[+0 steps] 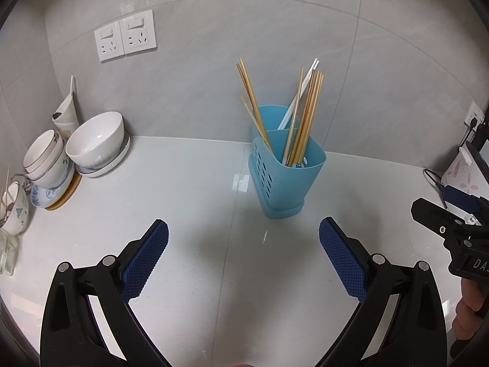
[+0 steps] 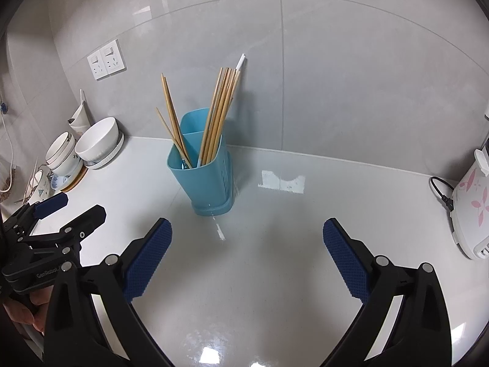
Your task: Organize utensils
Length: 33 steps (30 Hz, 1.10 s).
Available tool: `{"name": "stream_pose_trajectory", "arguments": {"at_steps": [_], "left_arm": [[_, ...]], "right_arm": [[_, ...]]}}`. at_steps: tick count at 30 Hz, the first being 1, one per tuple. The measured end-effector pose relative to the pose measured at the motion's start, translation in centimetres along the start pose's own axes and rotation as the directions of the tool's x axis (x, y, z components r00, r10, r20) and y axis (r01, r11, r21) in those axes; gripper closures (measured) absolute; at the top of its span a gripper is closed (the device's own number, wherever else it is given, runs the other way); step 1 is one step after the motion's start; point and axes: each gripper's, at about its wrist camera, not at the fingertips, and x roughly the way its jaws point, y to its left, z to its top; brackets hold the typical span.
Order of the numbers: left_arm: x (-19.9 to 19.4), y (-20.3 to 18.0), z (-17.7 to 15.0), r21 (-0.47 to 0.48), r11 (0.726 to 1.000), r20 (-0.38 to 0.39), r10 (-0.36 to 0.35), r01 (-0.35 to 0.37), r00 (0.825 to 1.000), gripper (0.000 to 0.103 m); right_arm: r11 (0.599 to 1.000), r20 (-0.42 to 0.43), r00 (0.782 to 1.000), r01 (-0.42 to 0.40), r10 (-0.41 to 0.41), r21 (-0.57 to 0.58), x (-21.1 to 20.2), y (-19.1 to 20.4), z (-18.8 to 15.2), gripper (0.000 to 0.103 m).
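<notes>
Two hand-held grippers hover over a white table point(image 1: 189, 189), both empty, as a blue utensil holder point(image 1: 285, 177) stands upright at 12 o'clock from each. The left gripper point(image 1: 244, 238) has its fingers point(image 1: 146, 260) spread wide with nothing between them; the right gripper point(image 2: 247, 238) is likewise released, its blue pads parted over bare tabletop. Each camera also catches the other tool at its edge, a hand partly visible behind it.

The holder sits close to the tiled back wall, near the middle of the table, and already carries the wooden chopsticks point(image 1: 305, 113). They lean in two loose groups against its rim, a few toward 11 o'clock and a thicker bundle toward 1 o'clock, alongside one pale utensil handle point(image 1: 301, 91). Their splayed lean suggests they were dropped in tip-down and left to rest on the rim. A small blue-tipped item lies low inside the cup; what it is cannot be told.

At 9 to 10 o'clock in the left wrist view, stacked white bowls point(image 1: 97, 140) and patterned dishes crowd the corner below twin wall sockets point(image 1: 125, 35). At 3 o'clock in the right wrist view stands a white appliance point(image 2: 470, 208) with pink flowers and a black cord. No loose utensil is visible on the table, and nothing stands between either gripper and the holder, so the sorting looks largely finished.
</notes>
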Motion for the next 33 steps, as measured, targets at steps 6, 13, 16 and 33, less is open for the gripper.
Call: {"name": "stream_pose_trajectory", "arguments": {"at_steps": [6,13,16,33], "left_arm": [[0.09,-0.07,0.01,0.0,1.0,0.003,0.002,-0.002,1.0,0.006],[0.05,-0.1,0.12,0.004,1.0,0.011,0.001,-0.001,1.0,0.006],[0.04,-0.11,0.14,0.006,1.0,0.012,0.001,-0.001,1.0,0.006],[0.54,-0.25,0.4,0.013,1.0,0.003,-0.005,0.005,1.0,0.006]], "right_arm": [[1.0,-0.005,1.0,0.0,0.0,0.001,0.22,0.02,0.11,0.008],[1.0,-0.011,1.0,-0.002,0.002,0.0,0.39,0.21,0.3,0.008],[1.0,-0.011,1.0,-0.002,0.002,-0.001,0.42,0.25,0.33,0.008],[1.0,-0.011,1.0,0.002,-0.002,-0.007,0.45,0.54,0.37,0.008]]}}
